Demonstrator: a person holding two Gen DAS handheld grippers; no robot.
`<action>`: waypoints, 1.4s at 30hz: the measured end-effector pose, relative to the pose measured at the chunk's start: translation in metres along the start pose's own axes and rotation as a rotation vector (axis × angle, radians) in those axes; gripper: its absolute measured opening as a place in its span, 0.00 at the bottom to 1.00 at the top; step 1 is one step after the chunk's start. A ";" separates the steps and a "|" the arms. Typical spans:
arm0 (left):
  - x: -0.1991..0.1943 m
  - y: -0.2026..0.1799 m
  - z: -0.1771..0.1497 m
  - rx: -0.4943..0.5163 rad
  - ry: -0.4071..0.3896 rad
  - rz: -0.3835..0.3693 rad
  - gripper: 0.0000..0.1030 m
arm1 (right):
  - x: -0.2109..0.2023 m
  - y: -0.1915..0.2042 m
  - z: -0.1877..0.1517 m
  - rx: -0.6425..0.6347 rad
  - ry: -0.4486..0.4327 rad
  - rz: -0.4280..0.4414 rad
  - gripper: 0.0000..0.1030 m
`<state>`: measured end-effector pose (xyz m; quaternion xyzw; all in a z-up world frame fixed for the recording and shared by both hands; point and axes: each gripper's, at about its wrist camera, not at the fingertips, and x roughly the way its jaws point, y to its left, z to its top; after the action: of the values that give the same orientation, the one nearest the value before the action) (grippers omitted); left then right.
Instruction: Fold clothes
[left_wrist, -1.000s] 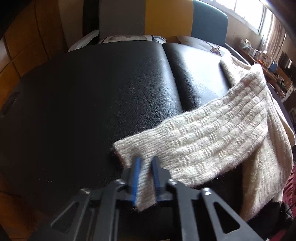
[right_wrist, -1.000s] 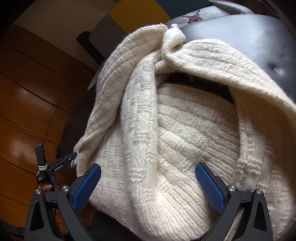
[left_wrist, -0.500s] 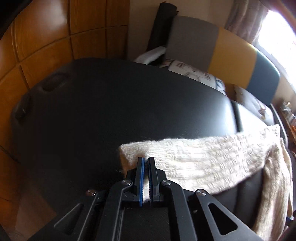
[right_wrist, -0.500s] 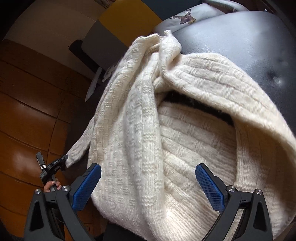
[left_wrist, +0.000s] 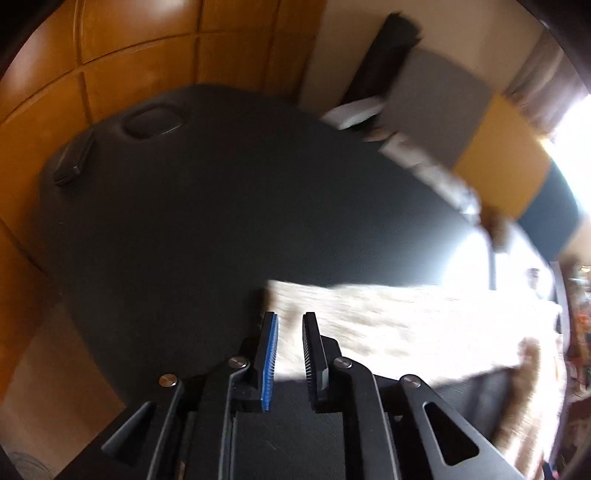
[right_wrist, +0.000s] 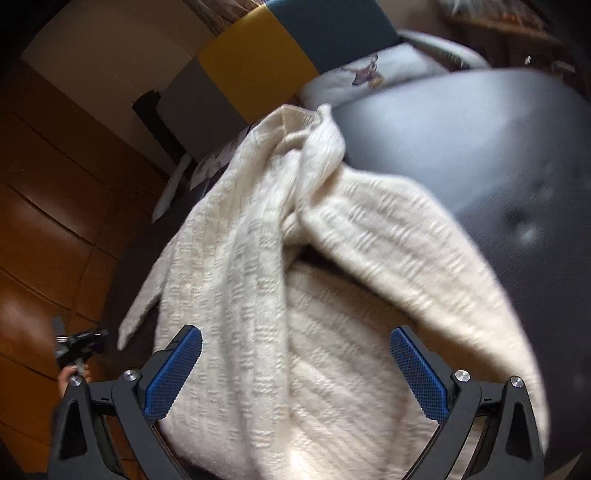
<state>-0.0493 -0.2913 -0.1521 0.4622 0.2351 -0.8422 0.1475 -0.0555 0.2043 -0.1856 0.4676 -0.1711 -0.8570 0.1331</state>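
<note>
- Where the cream knit sweater (right_wrist: 303, 295) lies, the black padded bench (left_wrist: 207, 229) fills most of both views; sweater is the landmark below.
- Sweater: bunched in a heap on the bench, one sleeve (left_wrist: 388, 325) stretched out flat across the black surface.
- Left tongs (left_wrist: 290, 332): narrow gap, sleeve cuff between the pads; blurred, can't tell if the pads actually touch the knit.
- Right tongs (right_wrist: 295, 365): spread wide, blue pads either side of the sweater's body, gripping nothing.
- Beyond the sweater: grey, yellow and teal panels (right_wrist: 255, 62), plus a pale cushion (right_wrist: 376, 70) at the bench's far edge.
- Left of the sweater: orange-brown wood panelling (left_wrist: 122, 55).
- Bright window glare (left_wrist: 569, 122) beyond the sleeve's far end.
</note>
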 end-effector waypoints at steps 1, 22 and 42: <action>-0.005 -0.013 -0.008 0.023 -0.001 -0.041 0.14 | -0.006 0.001 0.003 -0.047 -0.026 -0.082 1.00; -0.006 -0.216 -0.214 0.642 0.300 -0.379 0.15 | -0.058 -0.104 0.065 -0.303 -0.069 -0.525 0.22; -0.005 -0.219 -0.195 0.638 0.323 -0.399 0.15 | -0.063 -0.079 0.054 -0.345 0.047 -0.233 0.76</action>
<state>-0.0104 -0.0019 -0.1806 0.5563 0.0675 -0.8016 -0.2085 -0.0729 0.3090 -0.1437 0.4743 0.0367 -0.8720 0.1150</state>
